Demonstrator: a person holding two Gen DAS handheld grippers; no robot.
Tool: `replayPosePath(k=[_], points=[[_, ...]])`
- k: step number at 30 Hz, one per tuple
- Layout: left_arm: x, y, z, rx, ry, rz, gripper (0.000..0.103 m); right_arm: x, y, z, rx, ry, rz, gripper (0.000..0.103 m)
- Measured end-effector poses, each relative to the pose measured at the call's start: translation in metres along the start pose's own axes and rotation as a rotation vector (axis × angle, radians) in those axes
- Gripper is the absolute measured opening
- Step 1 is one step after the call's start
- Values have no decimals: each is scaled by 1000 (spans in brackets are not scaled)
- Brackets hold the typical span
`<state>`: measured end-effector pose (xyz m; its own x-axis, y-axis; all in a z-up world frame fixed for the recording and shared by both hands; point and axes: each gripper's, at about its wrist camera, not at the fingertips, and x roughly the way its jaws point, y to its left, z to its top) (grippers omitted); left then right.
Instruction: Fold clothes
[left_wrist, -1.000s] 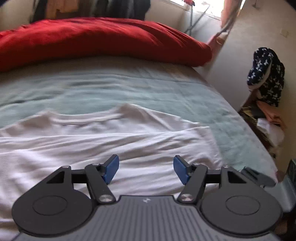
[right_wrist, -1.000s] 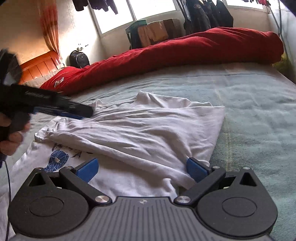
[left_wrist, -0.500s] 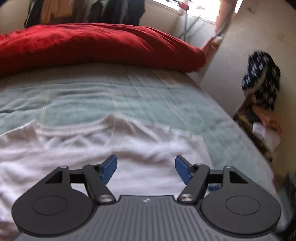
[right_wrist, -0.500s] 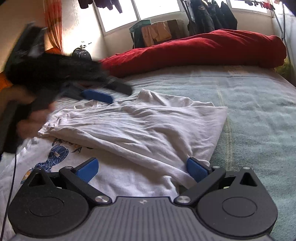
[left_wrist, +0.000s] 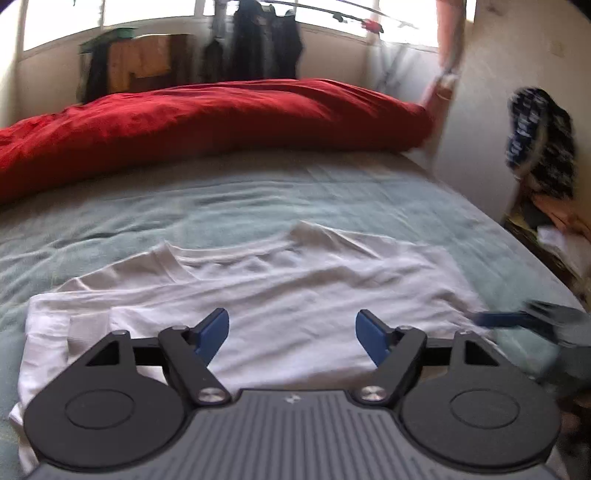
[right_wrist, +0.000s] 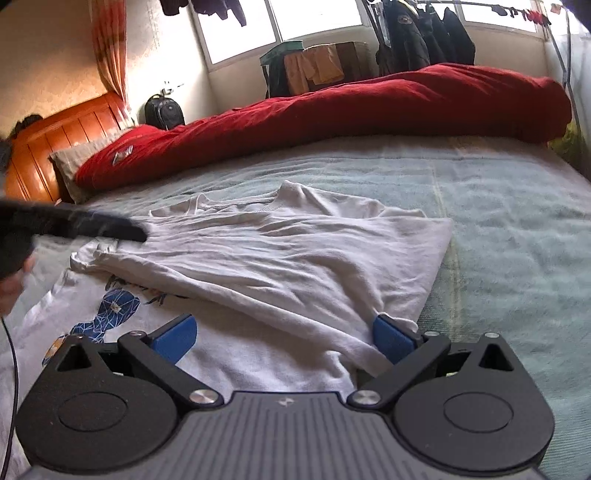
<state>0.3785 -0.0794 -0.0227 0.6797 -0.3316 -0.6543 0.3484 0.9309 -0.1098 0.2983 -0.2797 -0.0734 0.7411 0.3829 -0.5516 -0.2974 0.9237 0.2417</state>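
A white T-shirt (left_wrist: 295, 280) lies on the pale green bed cover (left_wrist: 258, 199), one side folded across its body (right_wrist: 277, 251). Part of its blue print (right_wrist: 114, 310) still shows. My left gripper (left_wrist: 291, 336) hovers over the shirt's near edge; its jaws are opening and nothing is between the pads. In the right wrist view it shows as a dark blur (right_wrist: 125, 230) at the shirt's left side. My right gripper (right_wrist: 286, 339) stands wide open low over the shirt's lower hem, with its right pad (right_wrist: 391, 339) against the folded layer. It shows blurred at the shirt's right corner (left_wrist: 517, 317) in the left wrist view.
A long red duvet (right_wrist: 369, 110) lies along the far side of the bed. A wooden headboard (right_wrist: 55, 140) and a pillow are at the left. Clothes are heaped by the wall (left_wrist: 539, 147) past the bed's right edge. Jackets hang at the window (right_wrist: 417, 33).
My left gripper has drawn back from the folded shirt, tilted up and spread its jaws wider, so more of the shirt and the room shows. The right gripper has stayed in place.
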Motion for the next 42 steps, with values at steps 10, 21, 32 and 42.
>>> replayPosePath(k=[10, 21, 32, 42], points=[[-33, 72, -21, -192, 26, 8, 77, 30, 9, 15, 103, 25, 24, 103], [-14, 87, -24, -316, 87, -27, 70, 29, 9, 10, 94, 17, 34, 103], [37, -13, 35, -177, 118, -332, 75, 31, 9, 10, 55, 26, 36, 103], [124, -71, 50, -121, 200, -370, 75, 32, 13, 5, 5, 31, 38, 103]])
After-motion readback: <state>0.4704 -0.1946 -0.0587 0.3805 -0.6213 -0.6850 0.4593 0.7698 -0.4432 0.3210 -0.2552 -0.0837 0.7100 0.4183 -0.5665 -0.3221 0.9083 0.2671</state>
